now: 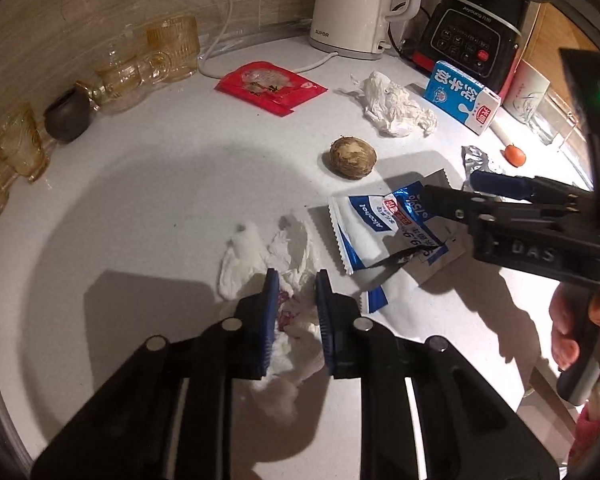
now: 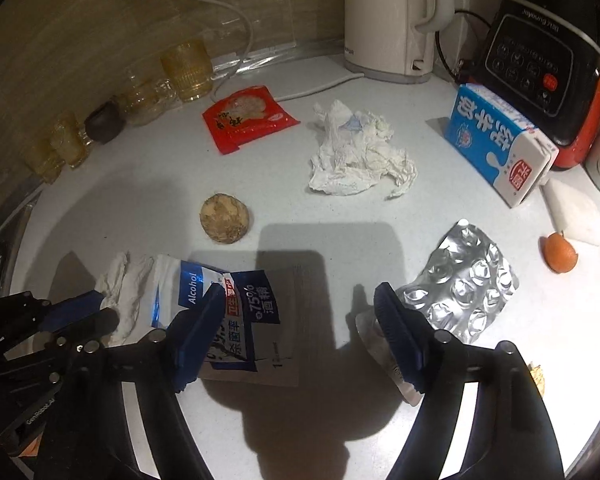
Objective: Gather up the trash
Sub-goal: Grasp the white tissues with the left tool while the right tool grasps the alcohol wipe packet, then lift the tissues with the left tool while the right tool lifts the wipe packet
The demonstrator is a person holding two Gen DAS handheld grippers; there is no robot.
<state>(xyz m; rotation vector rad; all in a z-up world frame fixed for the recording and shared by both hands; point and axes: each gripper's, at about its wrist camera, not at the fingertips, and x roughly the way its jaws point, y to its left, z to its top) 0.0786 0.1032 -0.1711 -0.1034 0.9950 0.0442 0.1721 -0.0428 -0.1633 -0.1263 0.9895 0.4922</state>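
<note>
left wrist view: left gripper (image 1: 296,300) pinching a crumpled white tissue (image 1: 284,320) on the countertop (image 1: 140,200); only a fold appears caught, so the loose tail may tear or slip free on lifting. right wrist view: right gripper (image 2: 300,320) with jaws spread, one pad over the alcohol wipe packet (image 2: 220,304), the other beside the foil blister sheet (image 2: 464,288); closing here may snag both, or skid the flat packet aside

White worktop (image 2: 340,80); red packet (image 2: 246,118) at eleven o'clock, blue-and-white carton (image 2: 496,148) at two, silver blister sheet (image 2: 466,284).
</note>
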